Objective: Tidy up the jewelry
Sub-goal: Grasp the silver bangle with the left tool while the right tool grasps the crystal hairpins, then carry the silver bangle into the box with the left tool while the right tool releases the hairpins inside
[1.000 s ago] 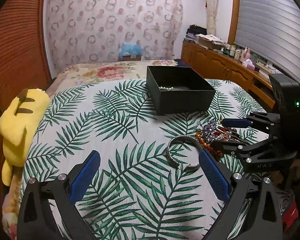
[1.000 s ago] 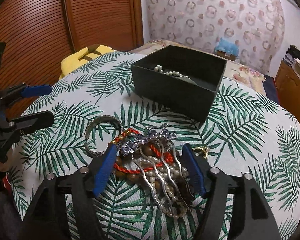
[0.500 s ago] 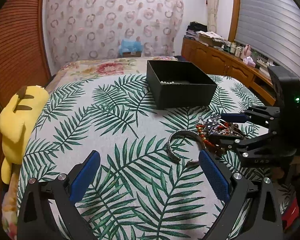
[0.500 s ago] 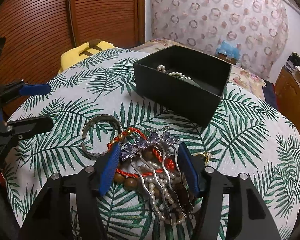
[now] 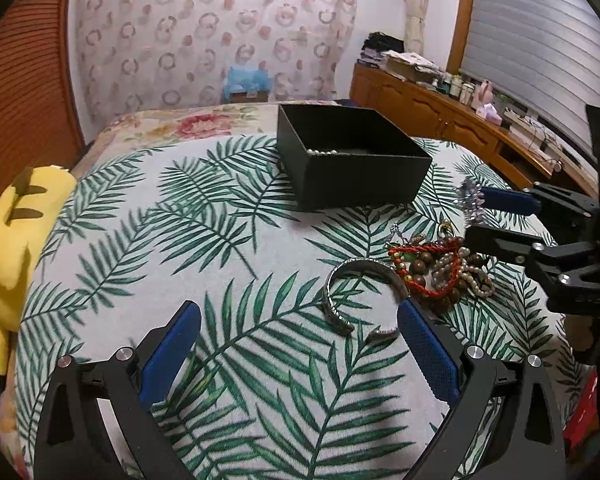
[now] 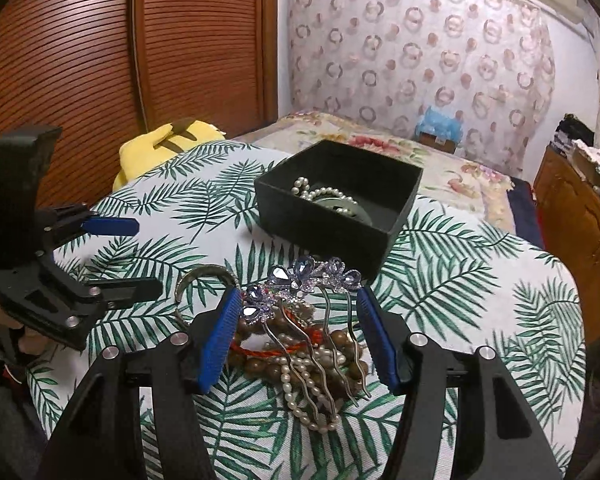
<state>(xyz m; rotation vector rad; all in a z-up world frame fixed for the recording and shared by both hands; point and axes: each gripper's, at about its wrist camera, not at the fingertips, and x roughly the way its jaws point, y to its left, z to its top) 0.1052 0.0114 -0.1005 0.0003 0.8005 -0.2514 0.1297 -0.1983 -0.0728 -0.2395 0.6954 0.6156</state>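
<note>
My right gripper (image 6: pixel 298 300) is shut on a silver hair comb with blue crystal flowers (image 6: pixel 300 280) and holds it above the jewelry pile (image 6: pixel 312 356) of beads, pearls and red cord. The comb's tip (image 5: pixel 470 196) shows in the left wrist view beside the right gripper (image 5: pixel 480 216). A black open box (image 6: pixel 332 224) holds a pearl necklace (image 6: pixel 324 196). My left gripper (image 5: pixel 298 328) is open and empty, near a silver cuff bracelet (image 5: pixel 340 300) beside the pile (image 5: pixel 440 272).
Everything lies on a round table with a palm-leaf cloth (image 5: pixel 180 240). A yellow plush toy (image 5: pixel 12 240) sits at the table's left edge. A bed (image 6: pixel 440 160) lies behind, wooden cabinets (image 5: pixel 440 120) at the right.
My right gripper has closed on the crystal hair comb and lifted it off the jewelry pile. The left gripper has stayed open and nearly still.
</note>
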